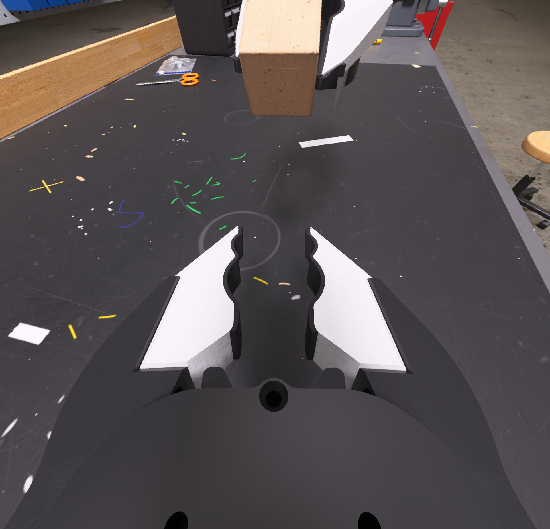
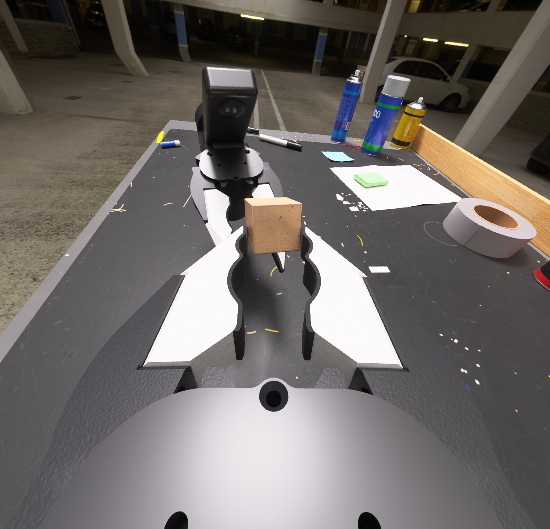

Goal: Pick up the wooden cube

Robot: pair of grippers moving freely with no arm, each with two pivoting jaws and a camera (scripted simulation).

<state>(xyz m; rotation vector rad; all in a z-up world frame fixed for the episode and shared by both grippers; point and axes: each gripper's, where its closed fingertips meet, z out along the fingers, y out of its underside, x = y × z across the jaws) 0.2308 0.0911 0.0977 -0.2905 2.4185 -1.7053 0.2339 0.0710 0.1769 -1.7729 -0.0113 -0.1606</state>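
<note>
The wooden cube (image 2: 273,224) is a pale block held between the fingertips of my right gripper (image 2: 273,232), which is shut on it. In the left wrist view the cube (image 1: 279,56) hangs above the dark tabletop (image 1: 387,217), with a soft shadow beneath it and a white finger (image 1: 357,23) of the right gripper beside it. My left gripper (image 1: 273,232) is open and empty, low over the table, pointing at the cube from a short distance. Its black body (image 2: 230,169) faces me in the right wrist view, just behind the cube.
Orange-handled scissors (image 1: 189,79), a plastic bag (image 1: 177,65) and a dark drawer cabinet (image 1: 205,14) lie beyond the cube. A wooden rail (image 1: 74,77) edges the table. Three spray cans (image 2: 384,115), a tape roll (image 2: 488,229), a paper sheet (image 2: 416,193) and a marker (image 2: 279,142) stand elsewhere.
</note>
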